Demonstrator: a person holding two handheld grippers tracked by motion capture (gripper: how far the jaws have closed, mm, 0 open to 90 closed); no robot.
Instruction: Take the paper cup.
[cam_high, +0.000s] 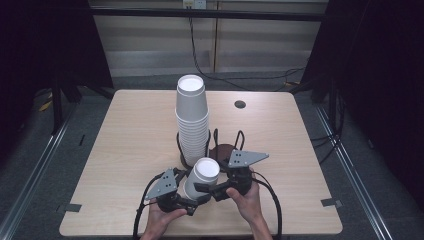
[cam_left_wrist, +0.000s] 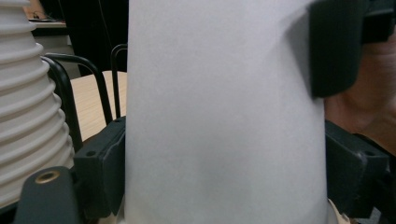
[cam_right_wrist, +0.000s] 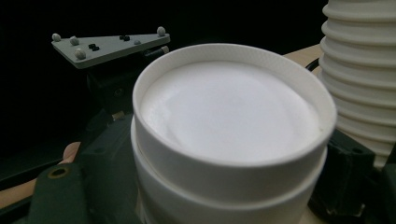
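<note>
Both claws are clamping the same nested paper cups: the left gripper is holding the lower body, the right gripper is gripping near the upturned base. The cups are hovering over the table, just in front of the tall cup stack in its wire holder. Separation is judged begun; pulling apart remains.

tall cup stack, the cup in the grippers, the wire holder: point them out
tall cup stack (cam_high: 191, 117), high view, mid side wall
held cup (cam_high: 205, 170), high view, upturned base
wire holder (cam_high: 240, 137), high view, right black loop
</note>
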